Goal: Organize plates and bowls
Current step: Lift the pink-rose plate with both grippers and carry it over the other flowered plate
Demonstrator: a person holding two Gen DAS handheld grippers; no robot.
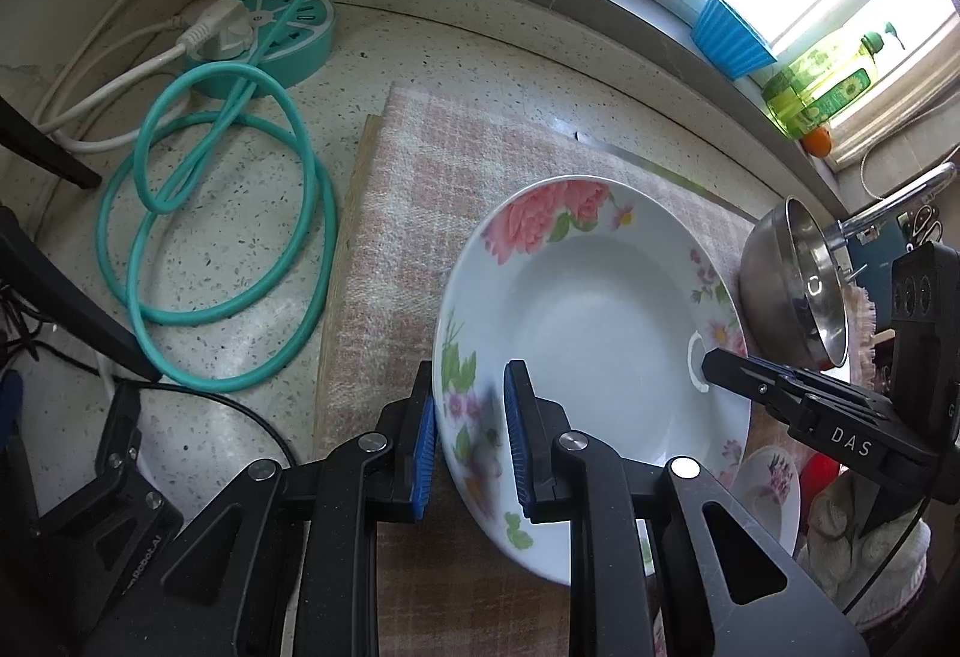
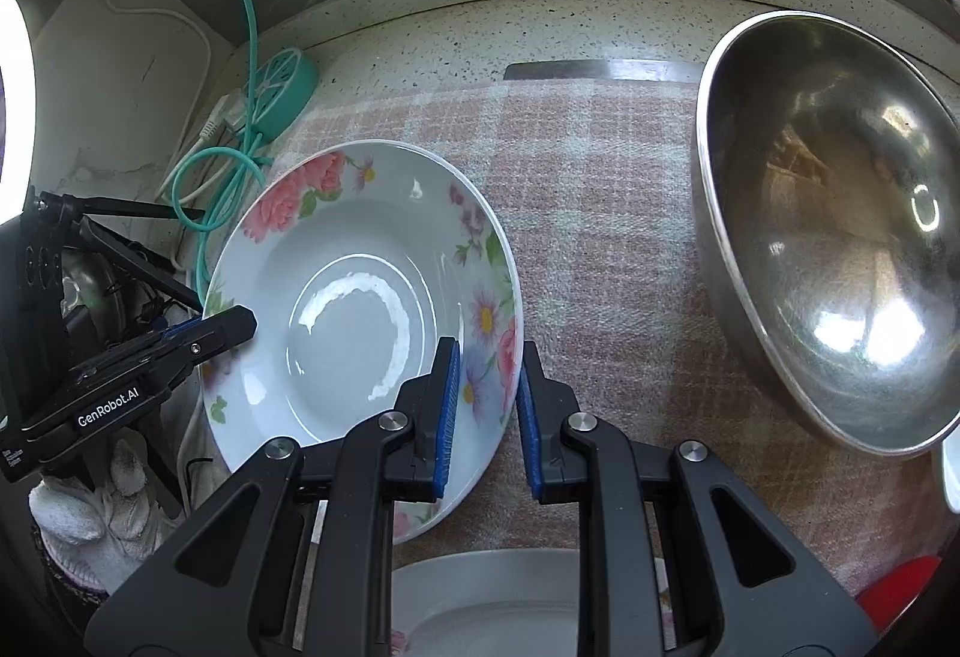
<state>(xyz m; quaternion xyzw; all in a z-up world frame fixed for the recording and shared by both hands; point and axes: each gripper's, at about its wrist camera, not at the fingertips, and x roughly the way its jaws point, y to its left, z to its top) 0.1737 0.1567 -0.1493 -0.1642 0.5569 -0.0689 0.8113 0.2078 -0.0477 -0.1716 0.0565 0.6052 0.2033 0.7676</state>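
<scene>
Floral plate (image 1: 600,327) hangs tilted above the pink checked cloth (image 1: 420,213), pinched at opposite rims — left gripper (image 1: 468,435) clamps one edge, right gripper (image 2: 487,405) the other, each with one pad inside the dish and one beneath. Two grips likely steady a wide, slippery dish. Nearby, the steel bowl (image 2: 828,237) rests on the cloth — probably next.

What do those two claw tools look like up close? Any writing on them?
Both are matte black plastic with angular linkage arms, silver round pivot pins and ribbed blue pads inside the fingers. Seen from the other side, the right claw carries white letters "DAS", and the left claw reads "GenRobot.AI". A white knit glove shows below the left tool.
</scene>
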